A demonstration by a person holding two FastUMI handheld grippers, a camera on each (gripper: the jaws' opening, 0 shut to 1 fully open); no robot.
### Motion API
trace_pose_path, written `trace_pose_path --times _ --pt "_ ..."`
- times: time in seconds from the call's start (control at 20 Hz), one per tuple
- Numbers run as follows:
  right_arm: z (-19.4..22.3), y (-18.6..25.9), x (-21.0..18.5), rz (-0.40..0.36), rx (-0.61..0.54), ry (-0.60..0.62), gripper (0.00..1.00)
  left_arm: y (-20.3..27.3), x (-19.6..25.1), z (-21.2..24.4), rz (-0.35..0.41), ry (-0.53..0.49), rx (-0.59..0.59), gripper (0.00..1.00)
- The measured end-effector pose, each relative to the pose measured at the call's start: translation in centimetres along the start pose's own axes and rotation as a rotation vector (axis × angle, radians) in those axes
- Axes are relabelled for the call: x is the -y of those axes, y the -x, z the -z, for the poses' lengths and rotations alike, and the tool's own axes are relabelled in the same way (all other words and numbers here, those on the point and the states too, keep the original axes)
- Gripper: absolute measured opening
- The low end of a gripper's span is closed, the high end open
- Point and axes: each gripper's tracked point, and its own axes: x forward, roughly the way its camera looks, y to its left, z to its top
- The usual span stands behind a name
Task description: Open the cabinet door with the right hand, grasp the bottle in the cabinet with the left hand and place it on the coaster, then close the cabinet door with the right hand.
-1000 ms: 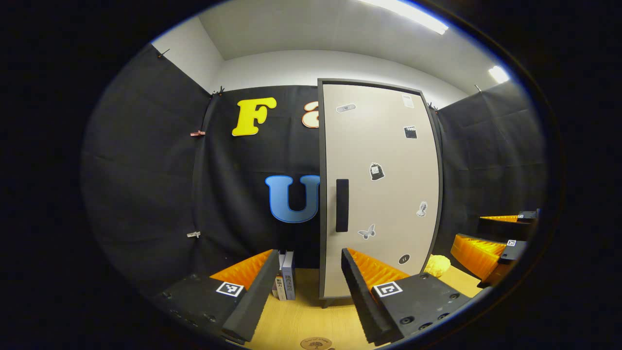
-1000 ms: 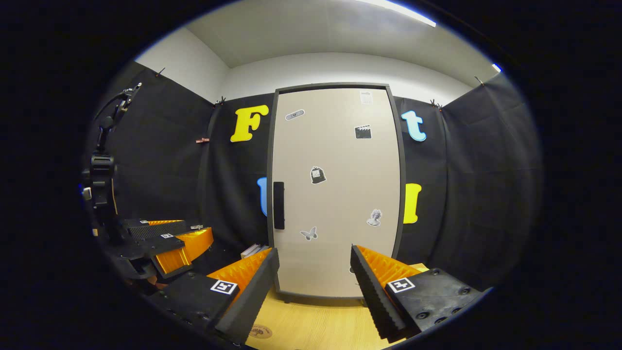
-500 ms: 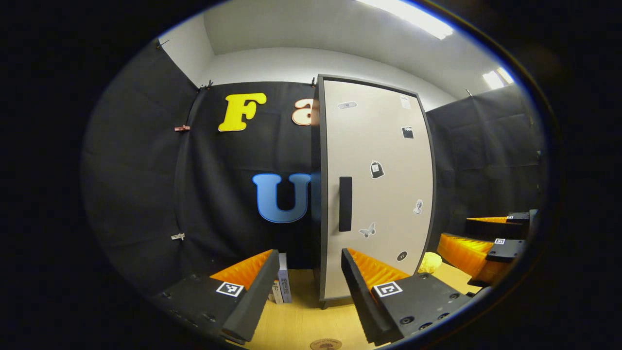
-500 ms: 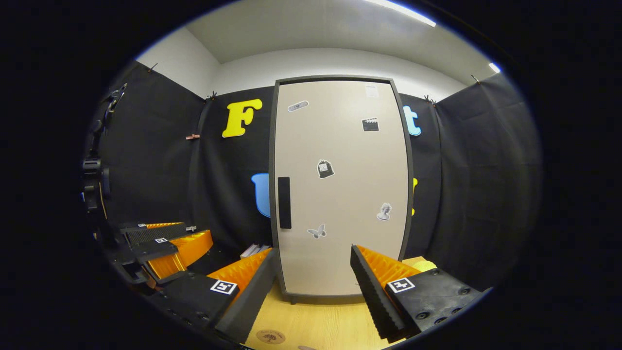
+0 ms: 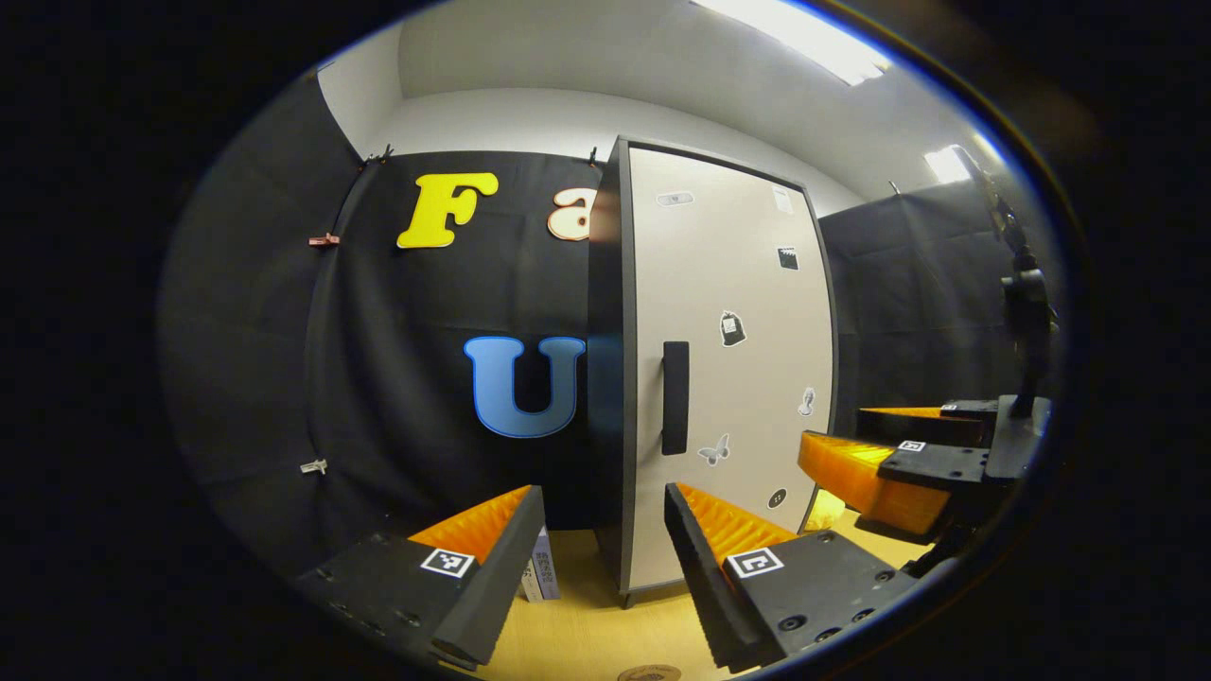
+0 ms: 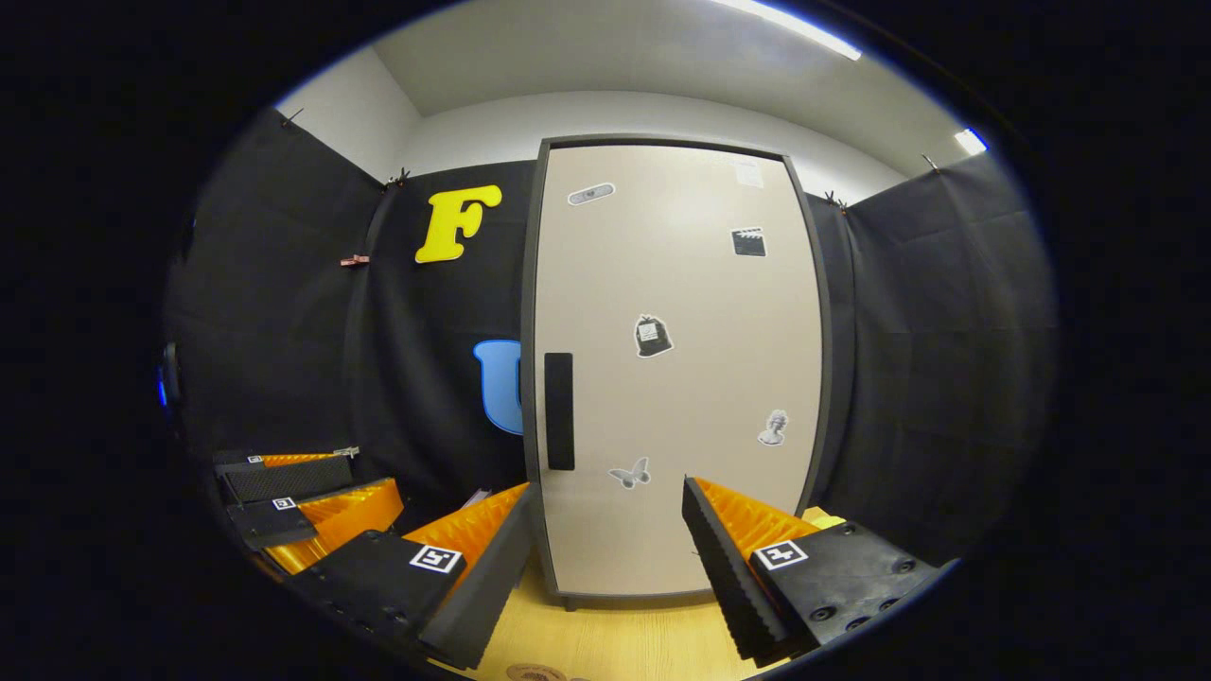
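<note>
The cabinet door [image 6: 676, 369] stood closed at 12 o'clock; the right gripper [image 6: 605, 567] and left gripper [image 5: 596, 577] held spread, empty jaws.

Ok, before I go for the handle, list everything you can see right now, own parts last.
cabinet: one, beige door in a dark frame, standing on the table, door shut
handle: one, black, upright, left edge of the door
stickers: several, mostly grey and black, scattered on the door
table: one, light wood, under the cabinet
books: a few, pale spines, left of the cabinet
yellow object: one, right of the cabinet, kind unclear
coaster: one, brown, near table edge
left gripper: fingers open
right gripper: fingers open, facing the door
</note>
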Motion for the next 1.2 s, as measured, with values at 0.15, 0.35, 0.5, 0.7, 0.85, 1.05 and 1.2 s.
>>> trace_pose_path --times 0.15,0.35,0.5,0.7,0.85,1.05,1.2 --pt "0.0 -2.9 -1.9 -0.021 -0.005 0.001 0.96 -0.5 -1.5 0.5 -0.004 0.005 -0.008 0.82" --pt "-0.5 -6.9 -3.2 -0.012 0.016 0.004 0.95 -1.2 -3.8 1.3 -0.020 0.015 -0.025 0.82" --pt "-0.3 -9.6 -4.0 -0.008 0.017 0.004 0.95 -1.8 -5.2 1.9 -0.028 0.041 -0.043 0.82" --pt "0.3 -12.7 -4.3 0.018 0.015 0.039 0.95 -2.4 -7.4 2.4 -0.051 0.050 -0.052 0.82" --pt "0.6 -14.9 -4.3 0.042 0.024 0.018 0.95 -3.0 -8.1 2.9 -0.053 0.057 -0.064 0.82" --pt "1.0 -17.2 -3.8 0.076 0.009 -0.032 0.89 -3.6 -9.0 4.1 -0.056 0.066 -0.093 0.82" --pt "1.1 -18.0 -3.9 0.073 0.009 -0.049 0.68 -4.0 -9.7 4.4 -0.066 0.068 -0.106 0.82"
